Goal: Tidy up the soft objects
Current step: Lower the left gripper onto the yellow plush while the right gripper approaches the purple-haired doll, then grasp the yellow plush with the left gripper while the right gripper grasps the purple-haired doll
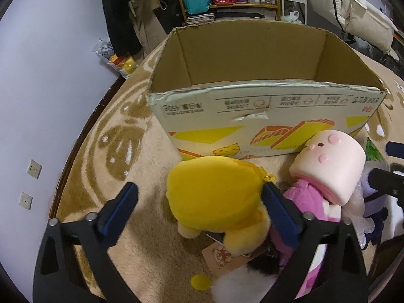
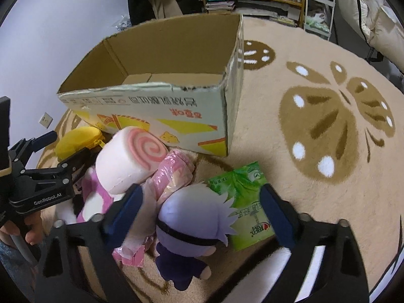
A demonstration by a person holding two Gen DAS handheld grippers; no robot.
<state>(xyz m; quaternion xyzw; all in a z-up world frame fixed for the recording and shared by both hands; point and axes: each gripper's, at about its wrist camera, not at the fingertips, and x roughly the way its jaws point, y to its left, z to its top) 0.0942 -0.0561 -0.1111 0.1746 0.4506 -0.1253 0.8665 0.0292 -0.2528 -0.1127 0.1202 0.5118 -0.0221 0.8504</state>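
Two grippers hang over the patterned rug (image 2: 315,80) before the open cardboard box (image 1: 252,116): the left gripper (image 1: 199,212), fingers spread wide, straddles the yellow plush (image 1: 212,199), beside the pink swirl-roll plush (image 2: 126,161), while the right gripper (image 2: 202,209), fingers likewise apart, brackets the purple-haired doll (image 2: 194,217) by a green packet (image 2: 242,192).

Black tongs (image 2: 202,214), blue pads (image 2: 276,217), silver screws, white "GenRobot.AI" lettering; bare-skinned hand (image 2: 27,229).
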